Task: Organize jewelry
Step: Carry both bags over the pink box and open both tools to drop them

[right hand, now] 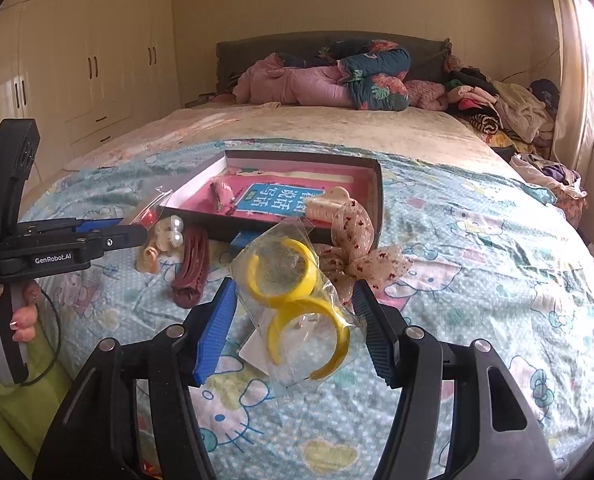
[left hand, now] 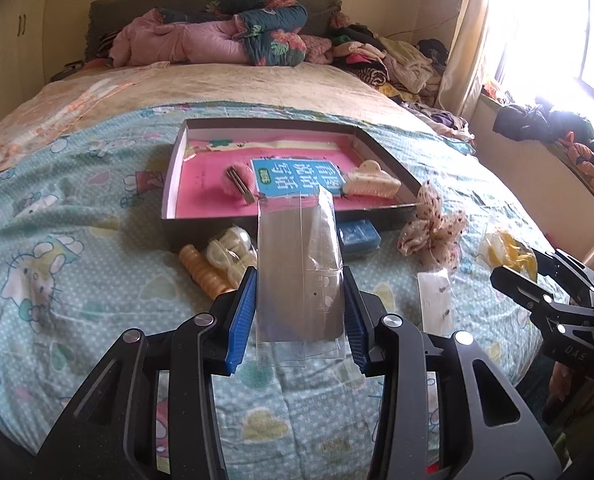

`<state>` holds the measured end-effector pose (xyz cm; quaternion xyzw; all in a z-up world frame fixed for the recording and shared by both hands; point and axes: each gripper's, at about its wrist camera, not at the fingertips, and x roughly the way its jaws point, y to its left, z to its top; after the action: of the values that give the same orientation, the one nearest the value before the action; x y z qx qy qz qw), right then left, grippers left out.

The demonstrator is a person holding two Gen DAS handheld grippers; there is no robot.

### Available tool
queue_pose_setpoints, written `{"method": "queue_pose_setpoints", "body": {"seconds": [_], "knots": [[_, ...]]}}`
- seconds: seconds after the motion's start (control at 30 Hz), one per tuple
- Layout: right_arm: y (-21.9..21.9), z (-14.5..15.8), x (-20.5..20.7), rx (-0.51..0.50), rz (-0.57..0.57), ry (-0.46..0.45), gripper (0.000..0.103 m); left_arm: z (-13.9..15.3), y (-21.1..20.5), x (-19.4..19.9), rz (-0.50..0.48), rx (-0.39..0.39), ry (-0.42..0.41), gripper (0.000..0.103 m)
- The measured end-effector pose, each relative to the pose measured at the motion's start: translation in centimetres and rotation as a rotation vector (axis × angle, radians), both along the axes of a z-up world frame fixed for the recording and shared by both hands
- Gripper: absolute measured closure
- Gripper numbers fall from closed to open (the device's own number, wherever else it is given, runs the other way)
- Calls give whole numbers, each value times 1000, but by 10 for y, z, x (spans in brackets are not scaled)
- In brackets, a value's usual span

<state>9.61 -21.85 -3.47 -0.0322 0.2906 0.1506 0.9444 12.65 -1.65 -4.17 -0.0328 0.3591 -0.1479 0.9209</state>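
My left gripper (left hand: pixel 300 292) is shut on a clear plastic packet (left hand: pixel 299 264) and holds it upright above the bedspread, in front of the open box (left hand: pixel 173 168). The box holds a pink-lined book, a pink hair clip (left hand: pixel 239 182) and a cream claw clip (left hand: pixel 371 182). My right gripper (right hand: pixel 295 304) is open around a clear bag of yellow bangles (right hand: pixel 297 300) lying on the bed. In the right wrist view the left gripper (right hand: pixel 137 236) appears at the left, holding the packet.
On the bedspread lie a dotted fabric bow (left hand: pixel 433 232), a blue case (left hand: pixel 357 236), a pearl hair piece (left hand: pixel 233 248), an orange comb clip (left hand: pixel 203 272), an earring card (left hand: pixel 435 300) and a maroon clip (right hand: pixel 191 268). Bedding and clothes are piled at the headboard.
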Motion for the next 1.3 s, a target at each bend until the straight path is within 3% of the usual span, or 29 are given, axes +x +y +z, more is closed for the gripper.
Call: {"method": "queue_pose_setpoints", "body": {"seconds": [0.53, 1.3], "knots": [[19, 33, 24, -2, 22, -71, 45, 20, 8, 19, 23, -5, -71, 71], [33, 43, 101, -25, -6, -106, 45, 38, 20, 99, 83, -8, -104, 71]]}}
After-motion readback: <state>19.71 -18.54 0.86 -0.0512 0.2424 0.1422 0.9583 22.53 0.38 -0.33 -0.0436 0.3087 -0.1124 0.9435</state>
